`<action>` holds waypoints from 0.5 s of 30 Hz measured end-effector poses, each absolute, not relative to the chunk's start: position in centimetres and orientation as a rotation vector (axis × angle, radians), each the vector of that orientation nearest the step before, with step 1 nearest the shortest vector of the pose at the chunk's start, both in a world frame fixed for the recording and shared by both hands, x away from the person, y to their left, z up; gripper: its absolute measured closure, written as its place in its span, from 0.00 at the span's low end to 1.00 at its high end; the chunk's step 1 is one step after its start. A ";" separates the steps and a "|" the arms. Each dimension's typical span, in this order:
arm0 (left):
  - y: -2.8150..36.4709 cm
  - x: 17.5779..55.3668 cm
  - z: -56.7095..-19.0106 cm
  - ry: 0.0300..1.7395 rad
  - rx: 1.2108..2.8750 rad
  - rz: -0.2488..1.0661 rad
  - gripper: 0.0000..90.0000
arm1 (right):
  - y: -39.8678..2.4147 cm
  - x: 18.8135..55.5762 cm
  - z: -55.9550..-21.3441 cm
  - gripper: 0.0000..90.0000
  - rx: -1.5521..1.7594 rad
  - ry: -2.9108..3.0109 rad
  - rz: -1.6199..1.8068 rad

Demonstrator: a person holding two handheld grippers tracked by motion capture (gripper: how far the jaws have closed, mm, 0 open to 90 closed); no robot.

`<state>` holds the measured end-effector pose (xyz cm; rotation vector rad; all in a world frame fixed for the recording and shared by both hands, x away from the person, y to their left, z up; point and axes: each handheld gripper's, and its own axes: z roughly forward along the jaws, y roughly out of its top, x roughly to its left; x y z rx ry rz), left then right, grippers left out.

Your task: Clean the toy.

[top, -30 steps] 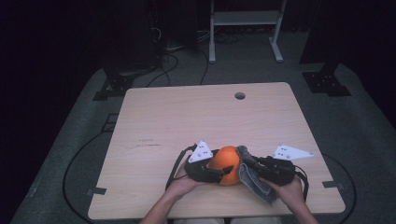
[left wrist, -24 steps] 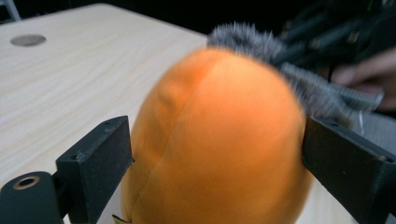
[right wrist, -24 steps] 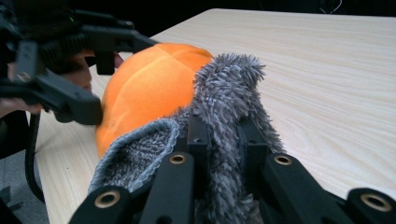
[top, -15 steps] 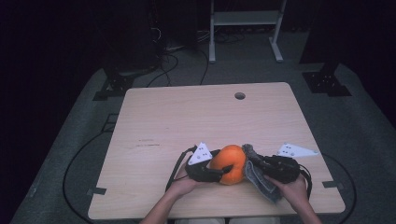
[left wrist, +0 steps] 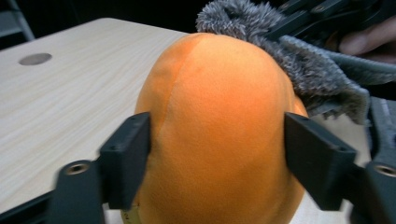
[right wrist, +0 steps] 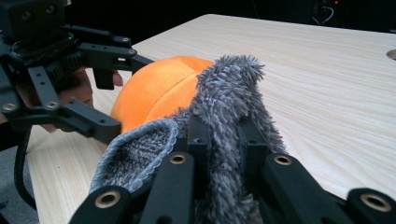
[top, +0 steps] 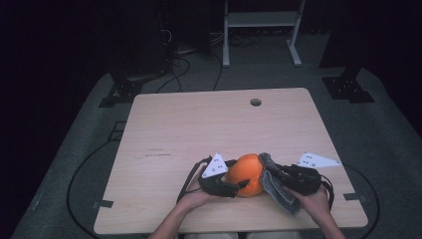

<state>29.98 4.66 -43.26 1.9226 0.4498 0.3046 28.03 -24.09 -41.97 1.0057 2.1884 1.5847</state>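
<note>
Orange plush toy and grey fuzzy cloth worked at the near edge of the table.

The left gripper (top: 238, 185) clasps the orange plush toy (top: 250, 173) by its sides, its jaws having just been opening slightly. The right gripper (top: 272, 175) is clenched on the grey fuzzy cloth (top: 276, 190), which drapes against the toy's right side. The wooden table (top: 199, 124) bears both.

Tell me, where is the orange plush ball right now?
In the high view the orange plush ball sits near the table's front edge, between the jaws of the left gripper, with the grey fuzzy cloth touching its right side.
</note>
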 end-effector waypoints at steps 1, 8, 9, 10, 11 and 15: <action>4.6 30.0 -43.3 0.457 1.919 0.314 0.33 | -24.0 27.9 -41.8 0.87 1.005 2.184 1.581; 4.5 29.9 -43.4 0.456 1.917 0.313 0.34 | -22.4 26.7 -40.1 0.87 0.863 2.203 1.611; 4.6 29.9 -43.3 0.452 1.919 0.310 0.34 | -22.3 26.7 -40.2 0.87 0.860 2.205 1.595; 4.6 29.8 -43.3 0.446 1.919 0.304 0.34 | -22.3 26.9 -40.4 0.87 0.862 2.204 1.588; 4.6 29.8 -43.3 0.446 1.919 0.304 0.34 | -22.5 27.0 -40.6 0.87 0.872 2.203 1.580; 4.4 29.6 -43.4 0.417 1.916 0.287 0.32 | -23.1 27.3 -41.0 0.87 0.902 2.199 1.586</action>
